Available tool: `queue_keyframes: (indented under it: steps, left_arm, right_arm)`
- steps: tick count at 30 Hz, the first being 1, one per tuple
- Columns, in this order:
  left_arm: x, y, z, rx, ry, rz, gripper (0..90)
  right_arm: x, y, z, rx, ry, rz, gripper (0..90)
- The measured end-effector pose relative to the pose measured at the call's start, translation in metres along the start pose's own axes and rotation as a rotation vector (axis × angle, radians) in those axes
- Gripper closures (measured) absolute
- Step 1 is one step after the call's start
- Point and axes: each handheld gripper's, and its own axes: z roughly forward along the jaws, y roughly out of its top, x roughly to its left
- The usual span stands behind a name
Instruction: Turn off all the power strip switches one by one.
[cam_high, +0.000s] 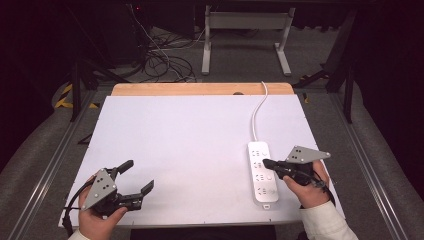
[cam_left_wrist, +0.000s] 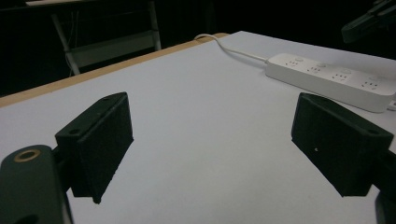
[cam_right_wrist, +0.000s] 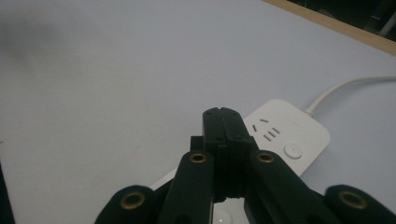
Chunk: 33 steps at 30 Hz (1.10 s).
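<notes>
A white power strip (cam_high: 262, 172) lies on the right side of the white table top, its cord (cam_high: 258, 112) running to the far edge. My right gripper (cam_high: 266, 162) hovers over the strip's middle, jaws shut with nothing between them. In the right gripper view its closed jaws (cam_right_wrist: 222, 114) point at the strip's end with a round button (cam_right_wrist: 293, 150). My left gripper (cam_high: 138, 176) rests near the front left corner, jaws wide open and empty. In the left gripper view the power strip (cam_left_wrist: 327, 79) lies ahead between the spread fingers (cam_left_wrist: 100, 142).
The white table top (cam_high: 190, 145) has a wooden strip (cam_high: 200, 89) along its far edge. Beyond it stand a white table frame (cam_high: 245, 30) and loose cables (cam_high: 165, 60) on the floor. Metal rails (cam_high: 60, 150) run along both sides.
</notes>
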Motion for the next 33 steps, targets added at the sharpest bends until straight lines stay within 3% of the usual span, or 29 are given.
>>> queue_keyframes:
  steps: [5,12,25,33]
  left_arm:
    - [0.000,0.000,0.001,0.006,-0.004,0.010,13.1]
    - [0.000,0.000,0.001,0.006,0.000,0.011,13.1]
    - [0.000,0.000,0.001,0.007,-0.001,0.008,13.1]
    - [-0.001,0.000,0.001,0.009,-0.002,0.005,13.1]
  right_arm:
    - [0.009,-0.008,-0.008,0.028,0.028,-0.020,90.0]
    - [0.010,-0.016,-0.009,0.063,0.046,-0.010,90.0]
    - [0.002,-0.035,-0.005,0.136,0.019,0.039,90.0]
    - [0.000,-0.037,0.000,0.153,-0.001,0.045,90.0]
